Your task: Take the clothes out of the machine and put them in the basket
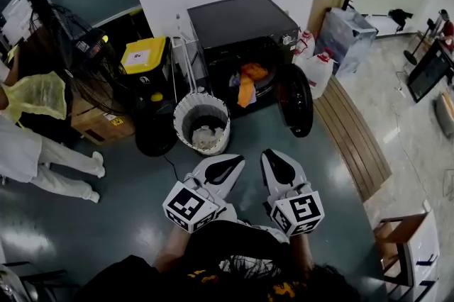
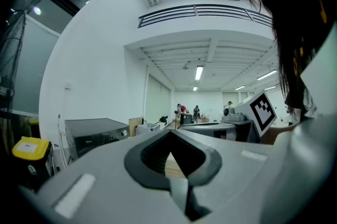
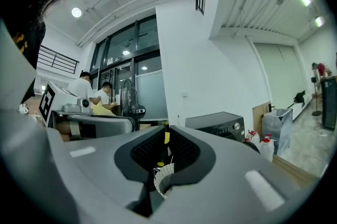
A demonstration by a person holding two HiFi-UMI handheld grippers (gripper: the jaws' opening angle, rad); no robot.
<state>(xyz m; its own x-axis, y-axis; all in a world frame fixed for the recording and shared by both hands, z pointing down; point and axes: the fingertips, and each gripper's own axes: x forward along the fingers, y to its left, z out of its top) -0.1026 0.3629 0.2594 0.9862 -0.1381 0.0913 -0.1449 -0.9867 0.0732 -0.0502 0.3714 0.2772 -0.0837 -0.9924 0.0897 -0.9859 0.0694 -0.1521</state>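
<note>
Hanging from the black washing machine's (image 1: pixel 241 18) drum, the orange cloth (image 1: pixel 248 83) looks soft and light; pinch its dangling fold. Left claw (image 1: pixel 238 160) and right claw (image 1: pixel 271 154) sit closed and empty, near the white perforated basket (image 1: pixel 180 110).

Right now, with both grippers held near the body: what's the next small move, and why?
Probably advance the right gripper toward the washing machine and part its jaws. An orange cloth hangs from the open drum, the door is swung aside, and both this gripper and the left gripper are shut and empty. The basket stands just left of the opening.
</note>
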